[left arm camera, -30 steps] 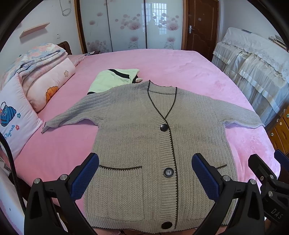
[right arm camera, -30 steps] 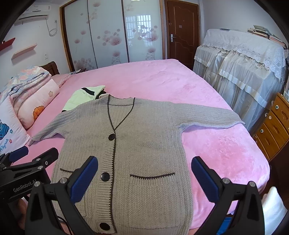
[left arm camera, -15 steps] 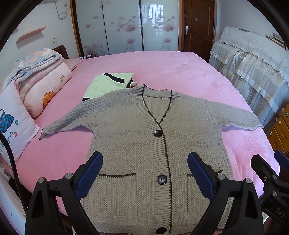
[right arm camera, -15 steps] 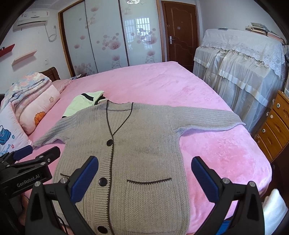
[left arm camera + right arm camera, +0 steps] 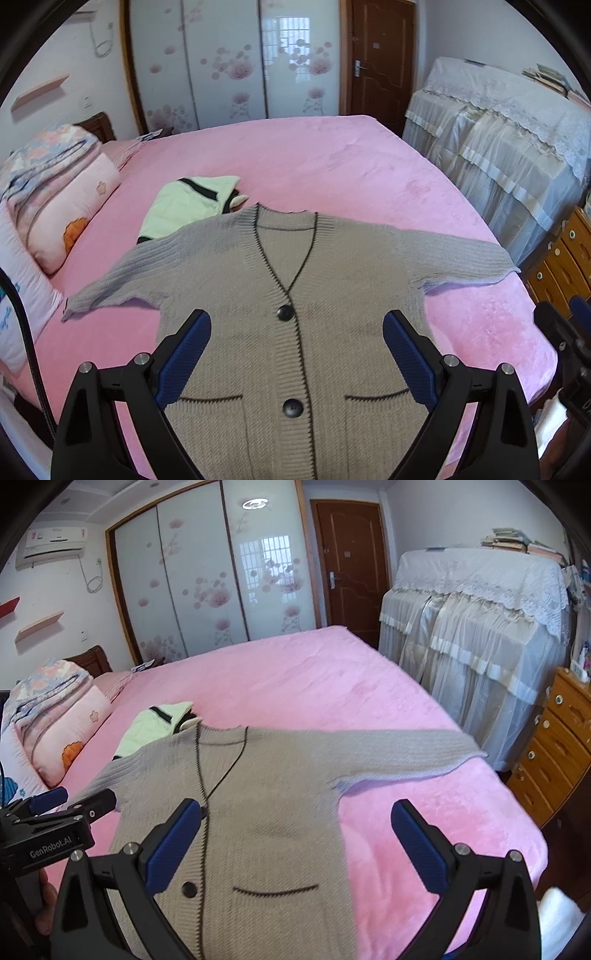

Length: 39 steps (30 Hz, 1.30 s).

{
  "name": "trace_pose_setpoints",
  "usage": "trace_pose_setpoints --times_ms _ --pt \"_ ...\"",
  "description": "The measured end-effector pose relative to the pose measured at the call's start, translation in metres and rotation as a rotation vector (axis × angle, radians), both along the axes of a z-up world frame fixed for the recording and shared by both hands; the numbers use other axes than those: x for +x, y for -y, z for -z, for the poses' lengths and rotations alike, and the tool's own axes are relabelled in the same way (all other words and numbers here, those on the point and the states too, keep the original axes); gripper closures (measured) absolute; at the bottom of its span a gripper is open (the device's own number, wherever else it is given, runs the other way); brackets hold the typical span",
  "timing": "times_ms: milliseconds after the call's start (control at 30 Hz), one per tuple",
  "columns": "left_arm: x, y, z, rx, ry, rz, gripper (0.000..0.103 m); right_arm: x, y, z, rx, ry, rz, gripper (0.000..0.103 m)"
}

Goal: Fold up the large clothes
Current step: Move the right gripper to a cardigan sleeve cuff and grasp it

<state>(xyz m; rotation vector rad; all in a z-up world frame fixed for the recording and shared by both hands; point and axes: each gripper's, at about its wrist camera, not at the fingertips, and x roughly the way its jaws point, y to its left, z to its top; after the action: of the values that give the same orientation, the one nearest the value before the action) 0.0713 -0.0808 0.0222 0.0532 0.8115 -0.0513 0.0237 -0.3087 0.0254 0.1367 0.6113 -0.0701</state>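
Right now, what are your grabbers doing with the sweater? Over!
Left gripper open, holding nothing. Right gripper open, holding nothing. Grey cardigan flat on pink bed, sleeves spread, unfolded. Green garment by its collar.

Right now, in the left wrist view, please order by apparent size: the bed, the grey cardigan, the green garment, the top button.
1. bed
2. cardigan, though it lies nearer the camera, which flatters it
3. green garment
4. top button
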Motion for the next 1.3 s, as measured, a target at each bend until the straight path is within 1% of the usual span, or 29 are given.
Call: trace_pose_setpoints --times_ms 167,300,367,433,500,567,633,733,767,933,1000,1100,1167,1300 --pt "0.029 0.04 -0.018 -0.006 0.053 0.065 0.009 0.014 0.042 -0.017 -0.032 0.033 0.064 0.0" --pt "0.054 0.07 -0.031 -0.017 0.105 0.094 0.009 0.031 0.088 -0.028 -0.054 0.05 0.144 0.0" --pt "0.072 0.088 -0.034 -0.031 0.118 0.121 0.009 0.04 0.108 -0.031 -0.054 0.051 0.178 0.0" --pt "0.088 0.105 -0.034 -0.035 0.12 0.143 0.009 0.051 0.13 -0.033 -0.062 0.055 0.209 0.0" --pt "0.105 0.124 -0.027 -0.033 0.123 0.173 0.009 0.063 0.149 -0.031 -0.077 0.052 0.236 0.0" --pt "0.12 0.143 -0.018 -0.026 0.123 0.192 0.009 0.079 0.168 -0.023 -0.067 0.03 0.255 0.0" --pt "0.138 0.162 -0.004 -0.028 0.114 0.202 0.009 0.097 0.189 -0.009 -0.037 0.0 0.27 0.001" --pt "0.162 0.186 0.025 -0.044 0.09 0.218 0.009 0.126 0.221 0.024 0.01 -0.06 0.296 0.01" --pt "0.17 0.193 0.037 -0.05 0.084 0.225 0.009 0.138 0.236 0.041 0.04 -0.086 0.306 0.013" --pt "0.2 0.218 0.1 -0.046 0.033 0.216 0.009 0.173 0.288 0.116 0.198 -0.191 0.369 0.018" --pt "0.207 0.224 0.121 -0.043 0.016 0.205 0.009 0.183 0.303 0.143 0.255 -0.225 0.404 0.02" --pt "0.215 0.231 0.153 -0.055 -0.023 0.185 0.009 0.195 0.323 0.18 0.323 -0.273 0.458 0.021" --pt "0.217 0.236 0.167 -0.054 -0.033 0.181 0.009 0.201 0.332 0.203 0.378 -0.305 0.486 0.021" --pt "0.221 0.241 0.187 -0.055 -0.054 0.179 0.009 0.205 0.339 0.232 0.436 -0.342 0.53 0.021"
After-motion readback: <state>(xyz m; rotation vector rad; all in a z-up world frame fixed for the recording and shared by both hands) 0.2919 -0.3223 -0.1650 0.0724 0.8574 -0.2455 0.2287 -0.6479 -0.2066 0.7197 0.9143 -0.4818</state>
